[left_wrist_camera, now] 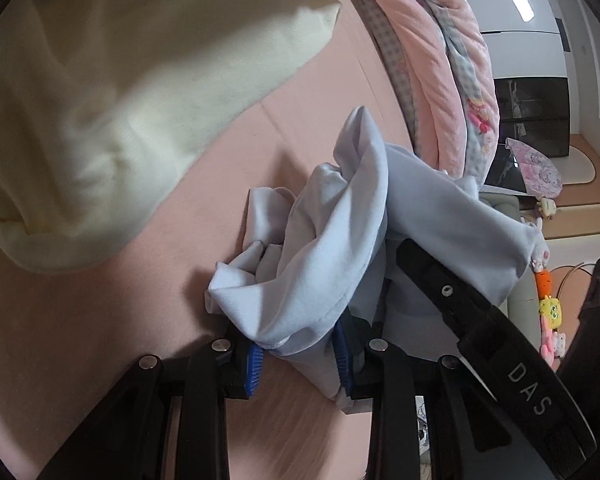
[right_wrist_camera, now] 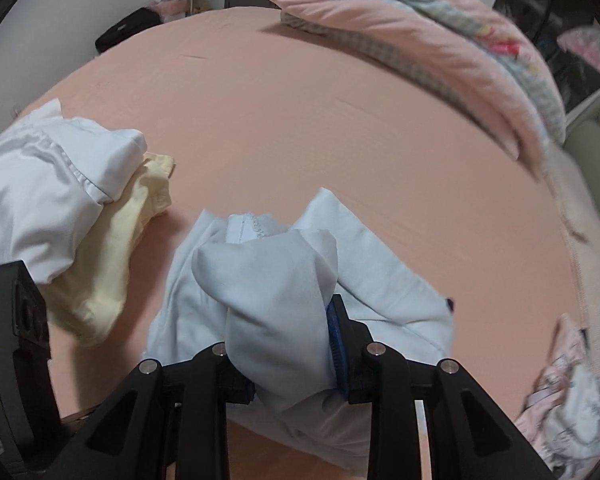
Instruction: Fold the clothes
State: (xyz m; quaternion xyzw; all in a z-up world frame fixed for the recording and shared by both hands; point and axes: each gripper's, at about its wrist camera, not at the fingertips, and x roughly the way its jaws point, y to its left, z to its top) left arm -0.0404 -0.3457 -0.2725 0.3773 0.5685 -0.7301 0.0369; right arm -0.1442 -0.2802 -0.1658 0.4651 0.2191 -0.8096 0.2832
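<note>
A bed (right_wrist_camera: 300,100) covered in a pink sheet is seen, with a folded pink quilt (right_wrist_camera: 420,28) laid at its far edge; a white wall (left_wrist_camera: 500,12) is lit behind.

"DAS" on the right hand-held gripper (left_wrist_camera: 440,280)

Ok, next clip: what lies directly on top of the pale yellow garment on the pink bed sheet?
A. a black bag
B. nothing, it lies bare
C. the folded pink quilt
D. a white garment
D: in the right wrist view a crumpled white garment overlaps the upper part of the pale yellow garment, while the folded pink quilt sits far off across the pink bed sheet.
</note>
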